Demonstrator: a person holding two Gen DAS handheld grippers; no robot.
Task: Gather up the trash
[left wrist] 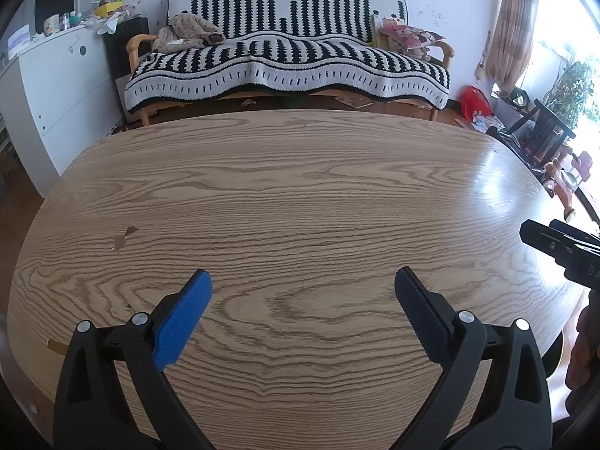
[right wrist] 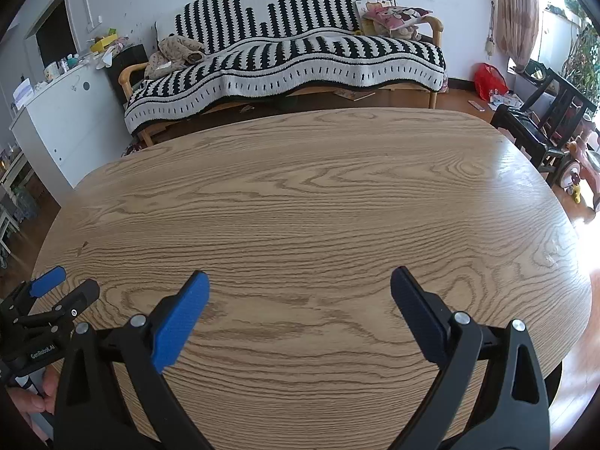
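My left gripper (left wrist: 303, 281) is open and empty, held low over the near part of a wooden oval table (left wrist: 300, 195). My right gripper (right wrist: 300, 281) is open and empty over the same table (right wrist: 318, 195). The left gripper also shows at the left edge of the right wrist view (right wrist: 63, 285), open. Part of the right gripper's black body shows at the right edge of the left wrist view (left wrist: 562, 247). I see no trash on the tabletop. A small chipped mark (left wrist: 123, 238) shows on the table's left side.
A sofa with a black and white striped blanket (left wrist: 288, 60) stands behind the table. A white cabinet (left wrist: 56, 82) is at the left. A red bag (left wrist: 474, 101), a dark chair (left wrist: 540, 131) and a toy tricycle (right wrist: 579, 172) are on the floor at the right.
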